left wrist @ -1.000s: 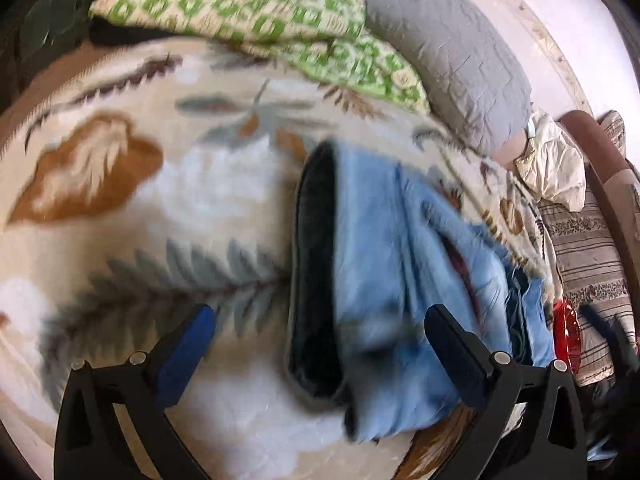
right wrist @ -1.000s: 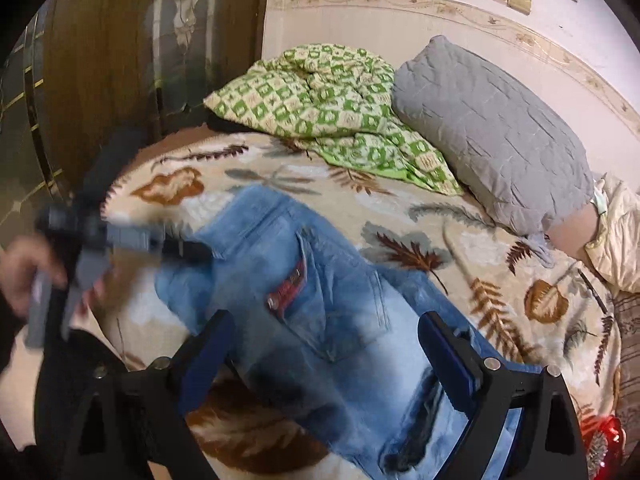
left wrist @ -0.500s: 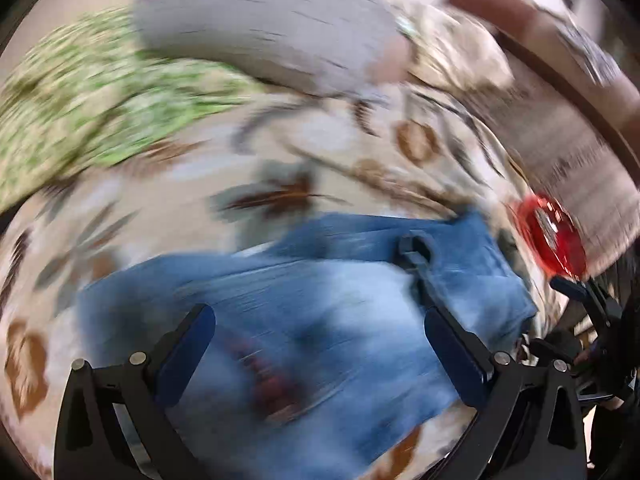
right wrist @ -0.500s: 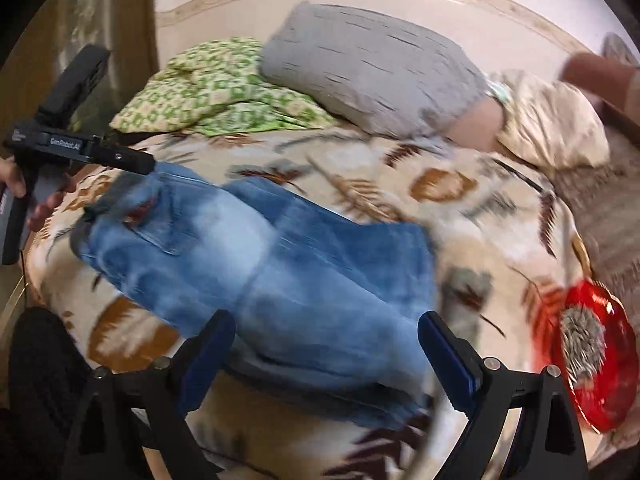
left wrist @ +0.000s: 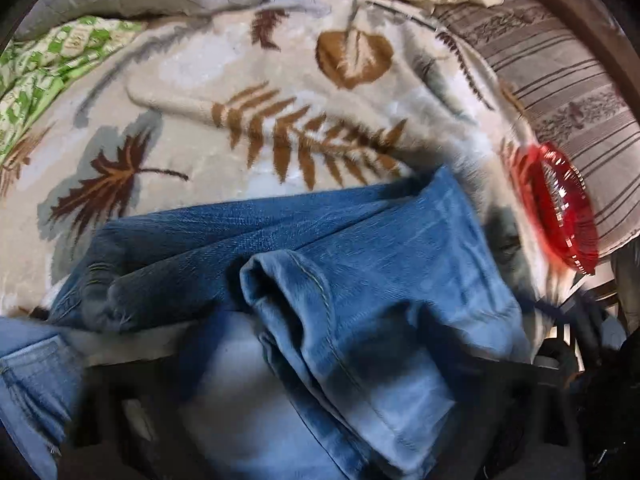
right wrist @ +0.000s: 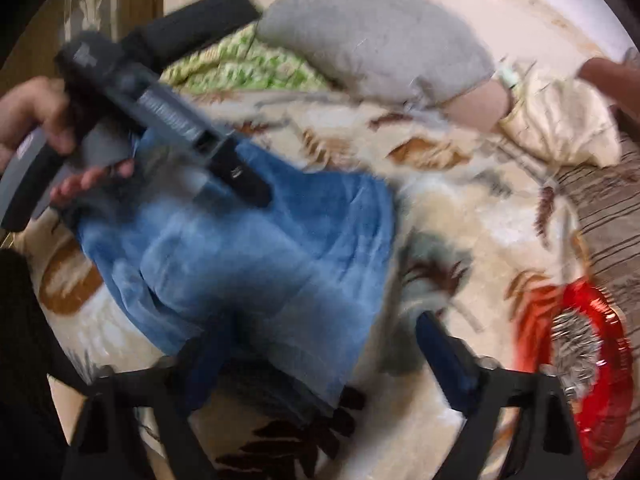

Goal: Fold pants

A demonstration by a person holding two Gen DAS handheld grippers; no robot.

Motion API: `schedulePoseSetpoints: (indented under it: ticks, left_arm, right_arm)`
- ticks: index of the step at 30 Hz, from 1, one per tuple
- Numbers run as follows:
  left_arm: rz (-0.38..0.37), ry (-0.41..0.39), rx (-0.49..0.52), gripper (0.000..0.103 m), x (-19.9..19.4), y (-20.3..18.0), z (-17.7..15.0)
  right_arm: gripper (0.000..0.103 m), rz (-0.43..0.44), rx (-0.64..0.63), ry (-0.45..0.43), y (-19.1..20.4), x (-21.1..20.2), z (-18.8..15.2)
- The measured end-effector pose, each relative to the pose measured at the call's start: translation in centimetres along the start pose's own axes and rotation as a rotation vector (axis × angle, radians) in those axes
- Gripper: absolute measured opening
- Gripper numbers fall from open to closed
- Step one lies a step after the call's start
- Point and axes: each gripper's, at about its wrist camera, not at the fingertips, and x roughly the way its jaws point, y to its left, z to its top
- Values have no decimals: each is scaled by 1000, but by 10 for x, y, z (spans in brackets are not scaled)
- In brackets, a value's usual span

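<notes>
Right gripper (right wrist: 320,364): jaws spread wide, nothing between them, low over the near edge of the jeans (right wrist: 256,256). Jeans lie bunched on the leaf-print blanket (right wrist: 460,208). Left gripper (right wrist: 240,178): pressed into the denim at the far side; finger state cannot be determined. Red dish (right wrist: 600,400) sits right; grey pillow (right wrist: 372,32) lies beyond.

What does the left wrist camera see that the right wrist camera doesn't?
Only the left wrist view shows the stitched hem of a folded jeans leg close up. Only the right wrist view shows a bare hand holding the left gripper, and the open right gripper. Both show the blue denim jeans, leaf-patterned blanket and red plastic dish.
</notes>
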Motion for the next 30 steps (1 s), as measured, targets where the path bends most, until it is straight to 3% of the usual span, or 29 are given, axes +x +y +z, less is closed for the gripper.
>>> schedulePoseSetpoints:
  ticks: [1, 4, 6, 10, 12, 13, 14, 15, 16, 18, 22, 27, 30]
  left_arm:
    - [27, 7, 11, 32, 3, 1, 0]
    - [-13, -23, 14, 16, -7, 10, 0]
    - [-65, -46, -35, 16, -15, 23, 1]
    - [-29, -31, -18, 16, -5, 25, -3]
    - [-15, -46, -14, 24, -10, 23, -5]
    - [-7, -47, -16, 49, -13, 21, -7]
    - [-2, -56, -13, 62, -20, 19, -12]
    - [-2, -89, -4, 84, -31, 16, -18]
    - [7, -122, 9, 90, -40, 13, -23]
    - [33, -167, 53, 90, -61, 5, -40]
    - [53, -169, 135, 90, -73, -14, -67]
    - [129, -156, 159, 90, -54, -29, -88]
    - [153, -150, 165, 82, -41, -35, -94]
  right_arm:
    - [50, 25, 10, 25, 1, 6, -2]
    - [40, 19, 6, 9, 10, 4, -8]
    - [36, 54, 23, 10, 10, -1, -11]
    - [36, 57, 16, 8, 15, -6, -19]
    - [38, 50, 18, 8, 15, -8, -19]
    - [43, 49, 27, 4, 12, -9, -20]
    - [61, 47, 45, 0, 7, -13, -19]
    - [76, 49, 60, 1, 3, -17, -18]
    - [79, 47, 79, -24, -4, -27, -17]
    - [80, 51, 91, -79, -14, -40, -11]
    - [81, 7, 72, -117, -31, -46, 7]
    - [81, 41, 40, -102, -44, -23, 33]
    - [80, 74, 4, -85, -45, -11, 44]
